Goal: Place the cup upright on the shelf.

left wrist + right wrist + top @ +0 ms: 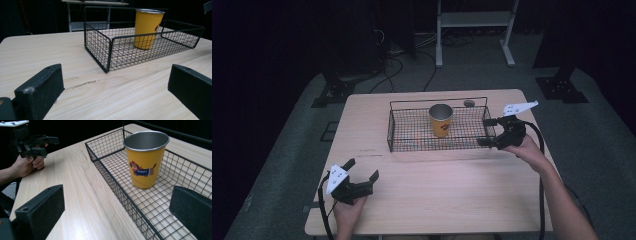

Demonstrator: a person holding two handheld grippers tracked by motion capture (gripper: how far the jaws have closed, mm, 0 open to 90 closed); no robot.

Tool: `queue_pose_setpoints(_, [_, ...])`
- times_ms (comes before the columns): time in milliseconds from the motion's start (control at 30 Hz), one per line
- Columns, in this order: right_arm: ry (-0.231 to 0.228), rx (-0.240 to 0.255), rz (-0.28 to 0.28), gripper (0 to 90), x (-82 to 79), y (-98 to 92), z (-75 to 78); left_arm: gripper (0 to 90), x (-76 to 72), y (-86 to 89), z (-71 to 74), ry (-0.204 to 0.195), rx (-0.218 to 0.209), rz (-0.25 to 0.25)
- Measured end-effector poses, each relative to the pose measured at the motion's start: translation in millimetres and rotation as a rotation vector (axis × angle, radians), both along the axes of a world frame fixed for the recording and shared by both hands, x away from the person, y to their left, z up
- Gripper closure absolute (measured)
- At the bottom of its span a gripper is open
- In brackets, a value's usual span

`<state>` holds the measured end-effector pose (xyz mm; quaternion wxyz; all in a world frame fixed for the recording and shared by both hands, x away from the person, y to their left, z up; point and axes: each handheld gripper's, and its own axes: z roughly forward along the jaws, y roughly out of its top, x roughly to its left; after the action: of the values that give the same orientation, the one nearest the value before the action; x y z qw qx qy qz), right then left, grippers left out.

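Reaching toward the right end of the wire basket [412, 131], the right tongs [486, 132] stand released, one jaw inside the basket's end wall and the other outside over the bare wood, gripping nothing. In the right gripper view the yellow cup [145, 160] (a cartoon dog and the word "Puppy" on its side) stands upright on the basket's mesh floor, ahead of the jaws and apart from them, its steel-coloured inside bare. The basket lies on the far half of the worktop [437, 195], with the cup right of its middle. Well apart from all this, at the near left corner, the left tongs [363, 175] are likewise released and hold nothing, the hand [348, 210] resting low over the wood and the jaws pointed at the basket.
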<state>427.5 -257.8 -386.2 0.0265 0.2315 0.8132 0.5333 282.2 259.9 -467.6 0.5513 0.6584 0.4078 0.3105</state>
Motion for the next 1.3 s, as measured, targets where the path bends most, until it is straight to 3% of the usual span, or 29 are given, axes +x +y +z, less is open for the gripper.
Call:
queue_pose_setpoints(700, [-0.003, 0.03, -0.019, 0.0, -27.4, -12.7, -23.9, 0.0, -0.1, -0.1, 0.0, 0.001, 0.001, -0.001])
queue_pose_setpoints(1300, [0.002, 0.024, -0.031, 0.0, -51.2, -17.5, -40.9, 0.0, 0.1, -0.4, -0.1, 0.0, 0.004, 0.002])
